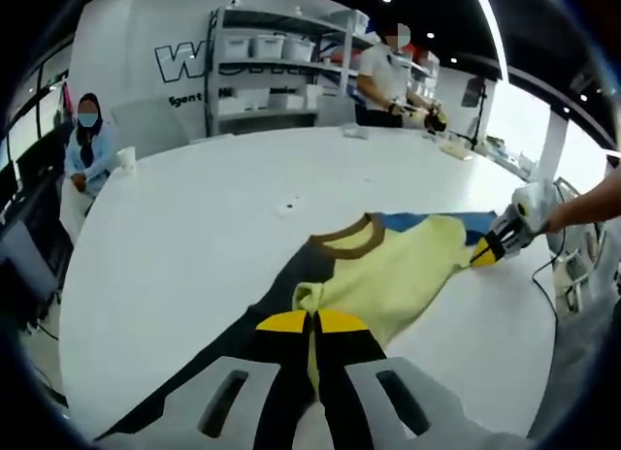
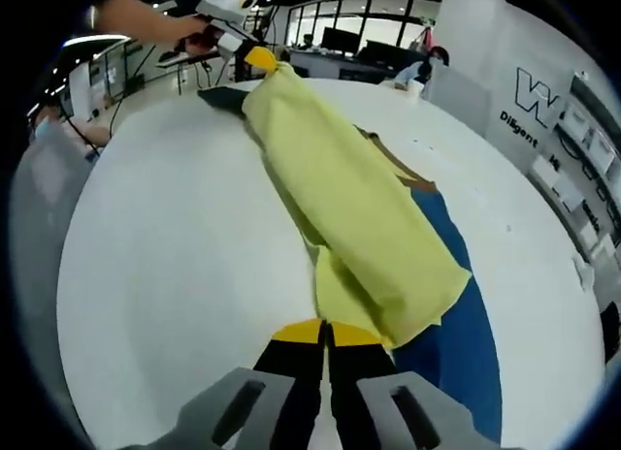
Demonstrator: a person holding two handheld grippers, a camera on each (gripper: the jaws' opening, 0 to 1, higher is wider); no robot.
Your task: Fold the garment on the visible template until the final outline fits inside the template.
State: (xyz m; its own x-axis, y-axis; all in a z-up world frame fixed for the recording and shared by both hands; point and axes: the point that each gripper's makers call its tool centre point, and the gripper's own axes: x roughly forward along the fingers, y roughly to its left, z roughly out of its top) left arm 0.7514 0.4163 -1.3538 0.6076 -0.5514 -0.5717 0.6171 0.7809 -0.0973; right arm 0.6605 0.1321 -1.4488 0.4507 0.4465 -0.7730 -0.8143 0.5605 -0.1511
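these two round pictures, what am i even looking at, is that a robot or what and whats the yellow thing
No robot here: a person holds a hand-held two-jaw gripper in each hand, and a fisheye camera rides on each one, looking forward along its jaws. That is why both pictures are round.

The left gripper view looks along the left gripper, whose yellow-tipped jaws are closed on one end of a pale yellow garment. The right gripper view looks along the right gripper, closed on the other end. Each gripper also shows far off in the other's view.

The garment has a brown collar and lies on a round white table, over a dark and blue sheet, apparently the folding template. People are in the background.
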